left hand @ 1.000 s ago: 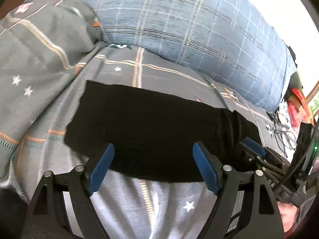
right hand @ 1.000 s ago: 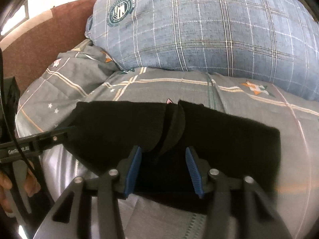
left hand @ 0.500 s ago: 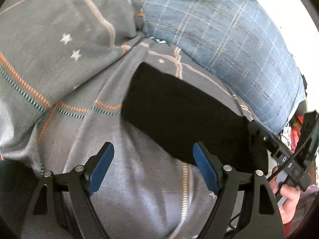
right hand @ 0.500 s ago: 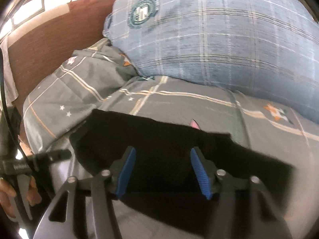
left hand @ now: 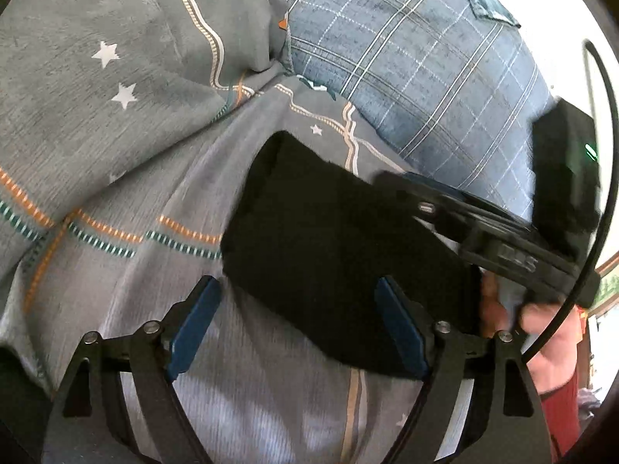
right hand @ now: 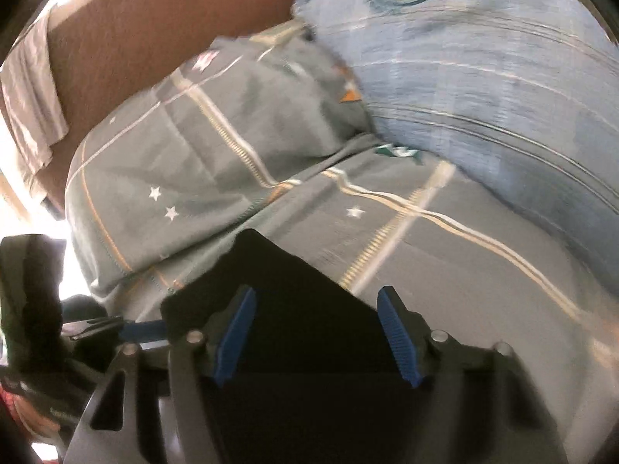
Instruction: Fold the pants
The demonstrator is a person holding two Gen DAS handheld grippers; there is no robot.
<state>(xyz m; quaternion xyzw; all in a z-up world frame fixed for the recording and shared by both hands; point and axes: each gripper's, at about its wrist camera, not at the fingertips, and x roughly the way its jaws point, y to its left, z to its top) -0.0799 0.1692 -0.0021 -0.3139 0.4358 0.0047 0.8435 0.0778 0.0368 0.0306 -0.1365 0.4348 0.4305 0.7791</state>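
Note:
The black pants (left hand: 329, 239) lie folded into a compact block on the grey star-patterned bedsheet (left hand: 127, 201). My left gripper (left hand: 300, 324) is open, its blue pads at the block's near edge, holding nothing. My right gripper (right hand: 317, 332) is open above the pants (right hand: 294, 301), its jaws apart and empty. The right gripper's body (left hand: 503, 239) reaches over the pants from the right in the left wrist view. The left gripper's tip (right hand: 143, 326) shows at the lower left of the right wrist view, beside the pants' left corner.
A large blue plaid pillow (left hand: 406, 62) lies behind the pants. A rumpled grey duvet (left hand: 96, 58) rises on the left. A brown headboard (right hand: 162, 31) stands behind, with a grey cloth (right hand: 31, 89) hung on it.
Both grippers swung toward the left end of the pants. The right gripper opened wider and the flap it was over now lies flat. The right gripper moved close over the pants.

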